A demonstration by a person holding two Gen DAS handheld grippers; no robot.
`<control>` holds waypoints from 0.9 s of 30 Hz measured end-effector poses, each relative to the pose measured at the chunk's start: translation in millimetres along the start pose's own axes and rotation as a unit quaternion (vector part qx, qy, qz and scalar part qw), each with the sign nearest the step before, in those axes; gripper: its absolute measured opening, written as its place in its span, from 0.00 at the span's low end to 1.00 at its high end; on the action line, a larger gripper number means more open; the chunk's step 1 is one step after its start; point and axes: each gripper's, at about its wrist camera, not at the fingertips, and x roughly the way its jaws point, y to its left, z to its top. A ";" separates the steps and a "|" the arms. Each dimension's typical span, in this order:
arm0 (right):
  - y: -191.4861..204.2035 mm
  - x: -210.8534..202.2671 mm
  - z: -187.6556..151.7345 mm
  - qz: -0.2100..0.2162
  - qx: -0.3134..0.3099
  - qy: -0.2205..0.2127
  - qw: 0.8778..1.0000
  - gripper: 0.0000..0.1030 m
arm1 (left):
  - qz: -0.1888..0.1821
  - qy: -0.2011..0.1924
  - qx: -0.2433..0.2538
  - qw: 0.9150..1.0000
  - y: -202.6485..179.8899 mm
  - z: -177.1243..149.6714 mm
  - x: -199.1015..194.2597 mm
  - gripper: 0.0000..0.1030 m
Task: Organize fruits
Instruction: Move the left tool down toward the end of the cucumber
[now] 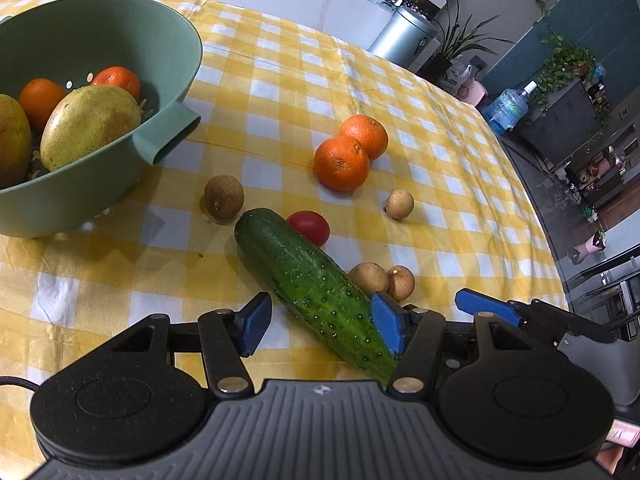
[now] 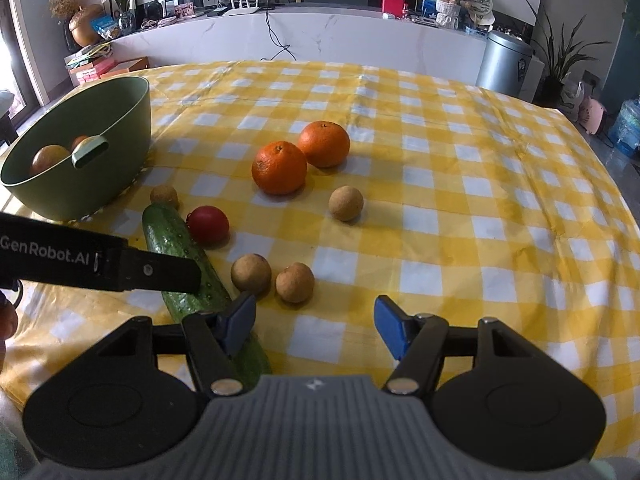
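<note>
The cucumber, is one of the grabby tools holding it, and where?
Not yet. The left tool is open around the cucumber's near end, its pads not pressing on it. The right tool holds nothing, open over bare cloth.

The green bowl [image 1: 100, 40] sits at the left of the table [image 2: 480, 208] with a couple of oranges [image 1: 40, 98] and two big yellow-green pears [image 1: 90, 124] already inside it. Out on the yellow checked cloth there's two more oranges [image 2: 279, 167] touching each other, a little red tomato [image 2: 208, 225] snug against a bumpy dark green cucumber [image 1: 308, 284] lying flat on a slant, and four small round brown longans [image 2: 346, 203]. One longan is near the bowl, one off on its own, and two sit side by side just beside the cucumber.
</note>
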 end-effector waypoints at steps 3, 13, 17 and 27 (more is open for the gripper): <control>-6.7 8.6 1.1 -0.012 0.024 0.026 0.999 0.62 | 0.002 -0.001 0.000 1.000 -0.4 0.1 0.1 0.66; -2.2 8.9 0.2 0.023 0.007 0.040 0.999 0.57 | 0.019 0.004 -0.006 1.000 -3.5 1.4 0.7 0.66; 3.5 6.3 -1.6 0.064 -0.005 0.045 0.997 0.57 | 0.038 0.008 -0.015 0.999 -7.8 1.8 -0.9 0.66; 10.2 2.9 -5.5 0.132 -0.014 0.041 0.990 0.58 | 0.103 0.021 -0.023 0.994 -14.0 -6.2 6.1 0.63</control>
